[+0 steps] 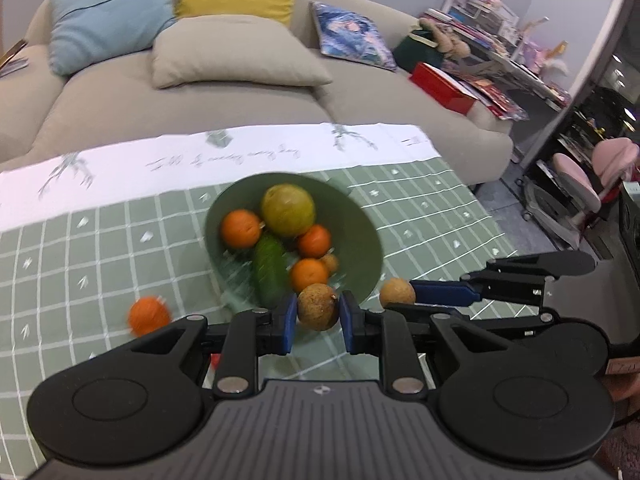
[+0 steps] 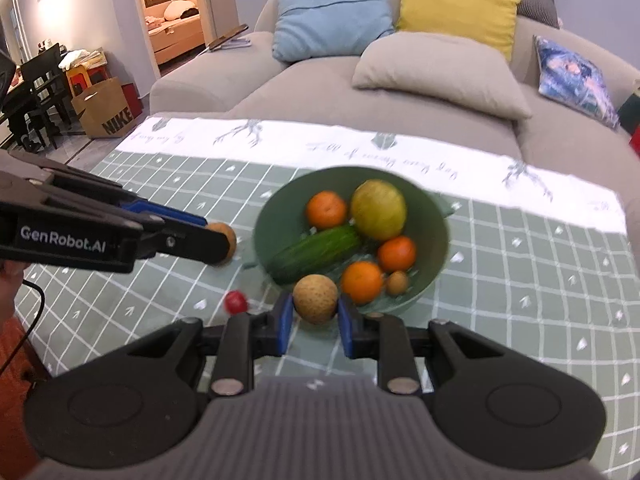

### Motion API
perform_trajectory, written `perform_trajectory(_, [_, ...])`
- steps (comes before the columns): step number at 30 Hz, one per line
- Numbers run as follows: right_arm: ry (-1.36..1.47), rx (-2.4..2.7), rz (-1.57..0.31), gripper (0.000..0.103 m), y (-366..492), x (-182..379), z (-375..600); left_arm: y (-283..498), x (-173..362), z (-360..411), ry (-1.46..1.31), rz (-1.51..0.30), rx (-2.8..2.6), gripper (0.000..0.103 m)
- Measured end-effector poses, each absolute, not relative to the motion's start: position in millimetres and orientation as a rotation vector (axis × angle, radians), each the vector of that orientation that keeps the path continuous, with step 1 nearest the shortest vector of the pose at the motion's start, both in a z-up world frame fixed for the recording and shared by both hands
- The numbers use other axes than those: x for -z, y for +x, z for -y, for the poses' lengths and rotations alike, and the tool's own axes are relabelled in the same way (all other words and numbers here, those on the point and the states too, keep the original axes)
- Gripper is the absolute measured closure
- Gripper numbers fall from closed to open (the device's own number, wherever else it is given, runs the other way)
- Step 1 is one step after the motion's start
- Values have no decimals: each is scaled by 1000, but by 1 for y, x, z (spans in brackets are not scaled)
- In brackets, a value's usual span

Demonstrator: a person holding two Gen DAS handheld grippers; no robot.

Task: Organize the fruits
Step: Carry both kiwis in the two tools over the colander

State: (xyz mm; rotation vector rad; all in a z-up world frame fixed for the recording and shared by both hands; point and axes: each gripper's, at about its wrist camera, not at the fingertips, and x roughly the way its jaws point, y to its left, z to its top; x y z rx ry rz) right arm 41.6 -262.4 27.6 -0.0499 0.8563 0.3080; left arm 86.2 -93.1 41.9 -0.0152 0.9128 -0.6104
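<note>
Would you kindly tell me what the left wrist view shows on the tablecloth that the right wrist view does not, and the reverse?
Only the left wrist view shows a loose orange lying on the tablecloth left of the bowl. Only the right wrist view shows a small red fruit on the cloth. Both show the green bowl holding three oranges, a yellow-green fruit, a cucumber and a small brown fruit, and each gripper, left gripper and right gripper, shut on a round brown fruit.
</note>
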Motion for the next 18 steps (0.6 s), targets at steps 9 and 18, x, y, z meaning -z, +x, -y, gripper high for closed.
perform_trajectory(9, [-118, -301, -850, 83, 86, -39, 292, 120, -39, 130, 49, -925, 663, 78])
perform_trajectory(18, [-204, -365, -940, 83, 134, -18, 297, 142, -10, 160, 222, -998, 684, 78])
